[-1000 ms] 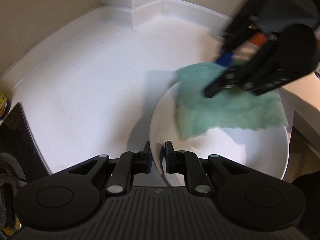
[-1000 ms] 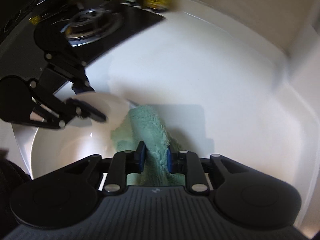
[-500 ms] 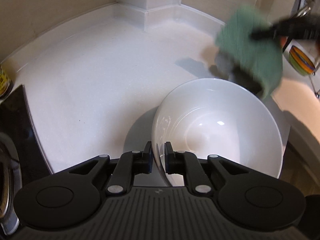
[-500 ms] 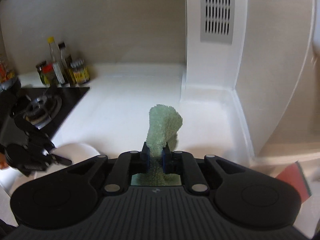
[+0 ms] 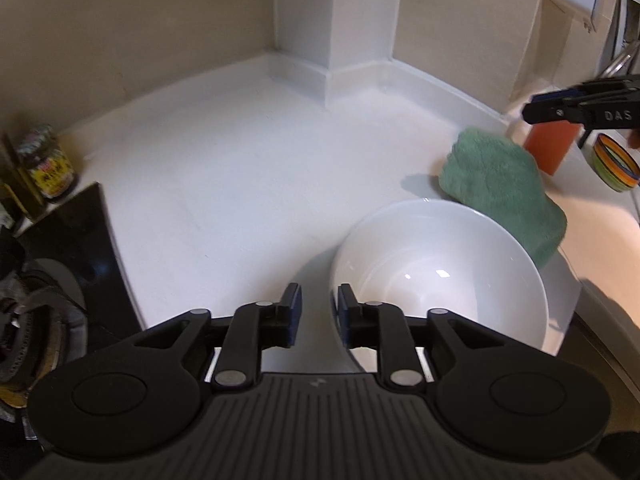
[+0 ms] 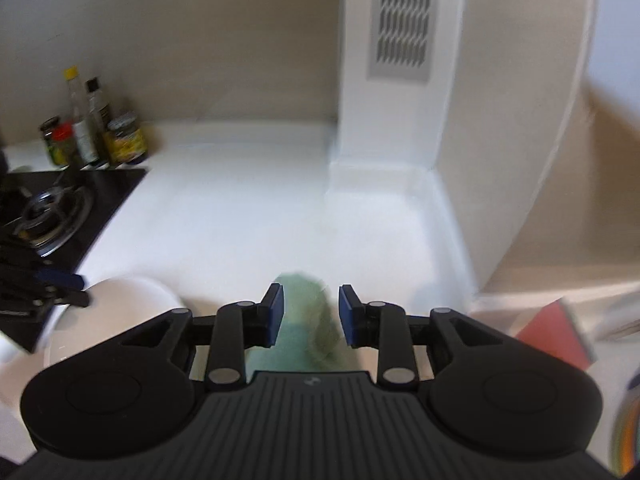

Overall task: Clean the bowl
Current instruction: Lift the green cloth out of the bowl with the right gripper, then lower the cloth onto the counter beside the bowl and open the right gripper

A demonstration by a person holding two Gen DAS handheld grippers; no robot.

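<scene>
Now that the right tongs (image 6: 307,316) are gaping empty, the green cloth (image 5: 500,184) is lying at right of frame on the counter (image 5: 248,184). The left tongs (image 5: 316,316), half parted, are releasing the white bowl (image 5: 436,272), suggesting wiping is ending.

The bowl (image 5: 440,276) looks like glossy white ceramic, smooth, with bright glints inside. The green cloth (image 5: 504,184) is fluffy, matt terry. The counter (image 5: 240,176) is smooth white with a faint speckle. Both tongs are matt black plastic; the left tongs (image 5: 319,312) have ribbed housing
</scene>
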